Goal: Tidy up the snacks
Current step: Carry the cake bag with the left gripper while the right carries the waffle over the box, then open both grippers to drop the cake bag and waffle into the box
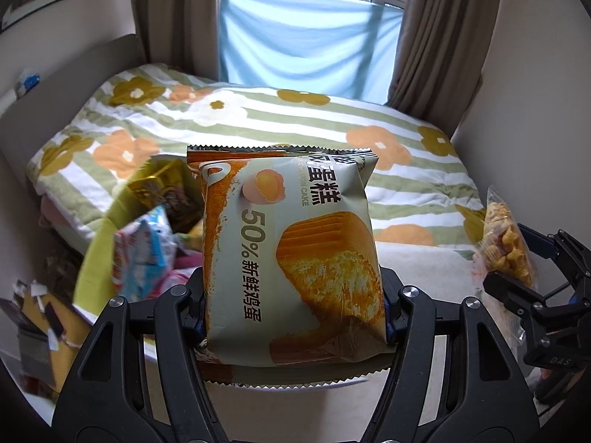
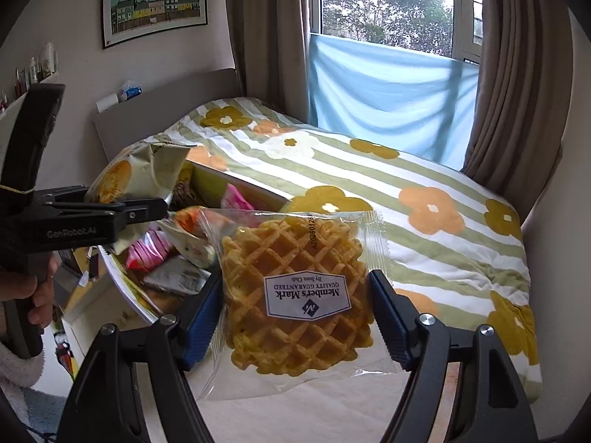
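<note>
A pale green chiffon cake packet (image 1: 291,258) stands upright between the fingers of my left gripper (image 1: 293,317), which is shut on its sides. My right gripper (image 2: 297,317) is shut on a clear packet holding a round waffle (image 2: 295,295). Both packets hang in the air above a white surface. In the right wrist view the left gripper (image 2: 147,210) shows at the left with the cake packet (image 2: 136,173). In the left wrist view the right gripper (image 1: 535,265) shows at the right edge with the waffle packet (image 1: 506,243). A yellow-green box (image 1: 96,254) of several snack packets lies below and to the left.
The box's far rim (image 2: 236,181) borders a bed with a floral striped quilt (image 2: 369,184). Brown curtains (image 2: 517,74) and a blue cloth (image 2: 388,92) hang at the window behind. A person's hand (image 2: 40,295) grips the left gripper's handle. Paper clutter (image 1: 37,313) lies at lower left.
</note>
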{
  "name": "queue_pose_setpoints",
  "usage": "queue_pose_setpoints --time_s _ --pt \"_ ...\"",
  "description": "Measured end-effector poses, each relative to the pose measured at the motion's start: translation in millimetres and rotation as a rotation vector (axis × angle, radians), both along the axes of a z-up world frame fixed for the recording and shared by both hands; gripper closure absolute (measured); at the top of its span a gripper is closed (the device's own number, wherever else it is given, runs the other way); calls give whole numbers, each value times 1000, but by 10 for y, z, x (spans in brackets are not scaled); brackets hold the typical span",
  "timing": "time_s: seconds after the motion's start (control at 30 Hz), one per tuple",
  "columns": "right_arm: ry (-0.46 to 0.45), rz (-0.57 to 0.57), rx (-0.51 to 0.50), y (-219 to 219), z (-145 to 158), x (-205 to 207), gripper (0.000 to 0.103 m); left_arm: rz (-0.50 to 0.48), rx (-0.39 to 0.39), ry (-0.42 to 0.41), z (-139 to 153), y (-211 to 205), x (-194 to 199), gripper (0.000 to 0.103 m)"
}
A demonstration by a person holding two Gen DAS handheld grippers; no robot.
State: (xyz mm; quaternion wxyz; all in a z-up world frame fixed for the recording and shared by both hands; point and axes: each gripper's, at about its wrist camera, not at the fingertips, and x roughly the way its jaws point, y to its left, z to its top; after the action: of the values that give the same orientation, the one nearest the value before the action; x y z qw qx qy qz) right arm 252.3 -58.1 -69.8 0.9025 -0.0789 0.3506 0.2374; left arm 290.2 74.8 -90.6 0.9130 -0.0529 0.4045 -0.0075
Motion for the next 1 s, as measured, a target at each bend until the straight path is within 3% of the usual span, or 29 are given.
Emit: queue_pose_setpoints --time_s 0.2,0.37,0.47,0.5,0.53,0.67,1.0 --pt "3 -20 -1 639 -37 11 31 -72 26 39 -119 623 238 41" --pt "29 -62 2 952 -157 24 31 -140 42 73 -260 869 427 41" --pt "52 -81 -10 1094 -209 15 31 -159 41 90 -307 948 503 22" --pt "58 -85 -17 1125 -220 14 31 -159 49 85 -307 971 519 6" --pt "65 -89 -25 1156 -224 10 31 -157 64 74 -299 985 514 0" --pt "86 -83 -56 1246 -255 -29 31 -163 91 59 -245 1038 439 0" --pt "109 -93 -45 1385 -365 -3 29 -103 35 66 -157 1321 223 0"
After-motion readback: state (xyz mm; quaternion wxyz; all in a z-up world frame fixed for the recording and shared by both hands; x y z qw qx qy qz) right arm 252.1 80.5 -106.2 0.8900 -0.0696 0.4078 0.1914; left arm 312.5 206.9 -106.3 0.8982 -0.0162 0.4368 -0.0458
